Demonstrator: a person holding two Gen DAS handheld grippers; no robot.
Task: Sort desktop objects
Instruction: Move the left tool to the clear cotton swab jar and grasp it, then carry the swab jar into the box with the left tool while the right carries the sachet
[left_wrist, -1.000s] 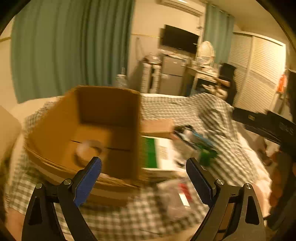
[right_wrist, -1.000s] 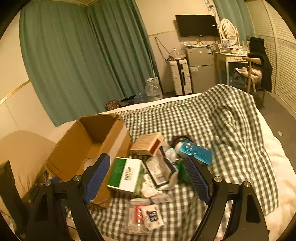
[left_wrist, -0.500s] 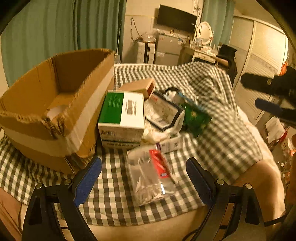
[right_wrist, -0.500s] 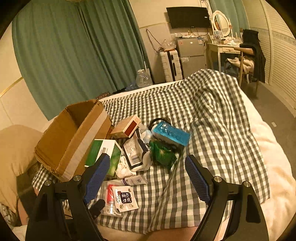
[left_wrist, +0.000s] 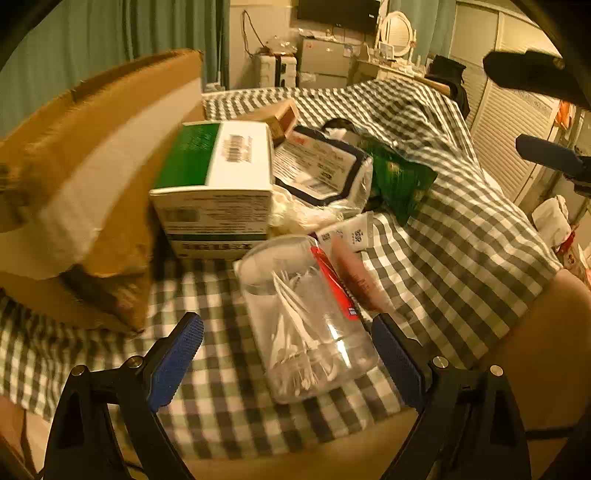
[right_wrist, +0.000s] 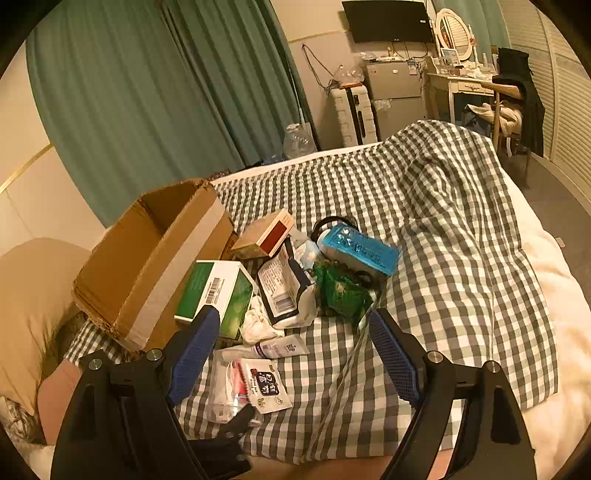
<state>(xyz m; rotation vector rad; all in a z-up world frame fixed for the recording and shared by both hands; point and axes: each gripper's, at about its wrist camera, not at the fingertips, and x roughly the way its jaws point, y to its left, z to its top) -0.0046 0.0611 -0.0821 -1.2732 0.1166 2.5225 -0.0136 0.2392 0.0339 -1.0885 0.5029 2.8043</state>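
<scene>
Sprawling across the checked bedcover (right_wrist: 461, 258), the clutter sits right of the open cardboard box (right_wrist: 147, 258), which stands at the far left. Nearest of the pile lies the clear jar of cotton swabs (left_wrist: 306, 321) on its side, its long axis running from near right to far left. The left gripper (left_wrist: 288, 354) hangs just over it, jaws wide, one pad on either side and neither touching. The right gripper (right_wrist: 291, 354), also wide and empty, hovers farther off, so the left looks better placed.
</scene>
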